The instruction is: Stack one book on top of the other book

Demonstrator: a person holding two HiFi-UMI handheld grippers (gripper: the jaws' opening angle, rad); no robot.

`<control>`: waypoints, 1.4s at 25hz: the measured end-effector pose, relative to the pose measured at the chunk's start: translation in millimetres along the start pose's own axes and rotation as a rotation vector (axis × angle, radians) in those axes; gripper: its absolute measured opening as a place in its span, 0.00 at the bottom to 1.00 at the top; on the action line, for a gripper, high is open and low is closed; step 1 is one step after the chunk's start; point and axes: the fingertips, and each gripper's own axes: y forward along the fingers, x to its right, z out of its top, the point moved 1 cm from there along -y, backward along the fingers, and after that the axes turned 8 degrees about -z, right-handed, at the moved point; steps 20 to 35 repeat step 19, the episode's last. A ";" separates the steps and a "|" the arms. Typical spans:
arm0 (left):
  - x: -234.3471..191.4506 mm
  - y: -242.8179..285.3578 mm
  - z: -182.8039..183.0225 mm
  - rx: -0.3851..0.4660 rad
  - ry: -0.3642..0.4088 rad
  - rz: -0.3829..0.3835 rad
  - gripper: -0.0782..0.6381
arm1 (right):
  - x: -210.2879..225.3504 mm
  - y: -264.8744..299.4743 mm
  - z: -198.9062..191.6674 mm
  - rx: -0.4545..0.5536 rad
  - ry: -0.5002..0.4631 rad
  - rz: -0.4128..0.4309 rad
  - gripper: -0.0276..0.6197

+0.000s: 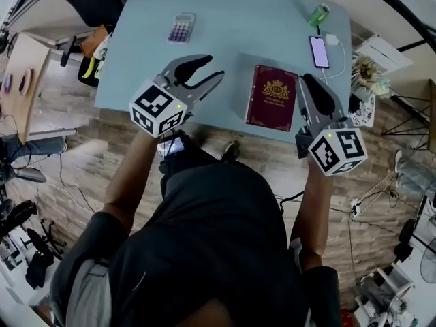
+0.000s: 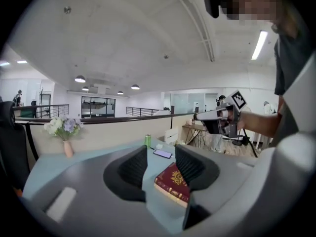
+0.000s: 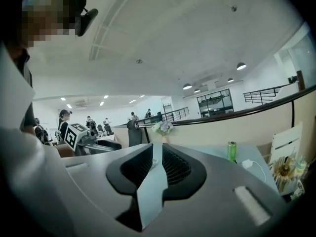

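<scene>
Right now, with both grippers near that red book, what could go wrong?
The red book lies close to the table's near edge; a nudge from the right gripper might push it off.
The phone and green can sit just beyond that gripper; a wide swing could knock them.
Only one book shows, so a second may be missing or hidden underneath.

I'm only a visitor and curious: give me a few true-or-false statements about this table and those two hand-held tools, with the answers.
1. The red book lies closed on the table. True.
2. The left tool is clamped on the book. False: its jaws stand apart and empty, off to the book's left.
3. A phone lies near the green can. True.
4. The calculator sits on the book. False: it lies on bare table, well apart from it.
5. The right tool holds nothing. True.
</scene>
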 end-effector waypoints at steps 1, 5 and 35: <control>-0.4 -7.0 4.4 0.007 0.015 0.011 0.43 | -2.9 -1.4 3.1 0.004 -0.005 0.005 0.14; -0.2 -32.3 16.1 0.022 0.050 0.047 0.43 | -11.3 -6.5 15.3 0.006 -0.034 0.009 0.14; 4.9 -48.3 20.4 0.048 0.036 0.064 0.43 | 4.2 -21.5 25.8 0.001 -0.066 -0.036 0.14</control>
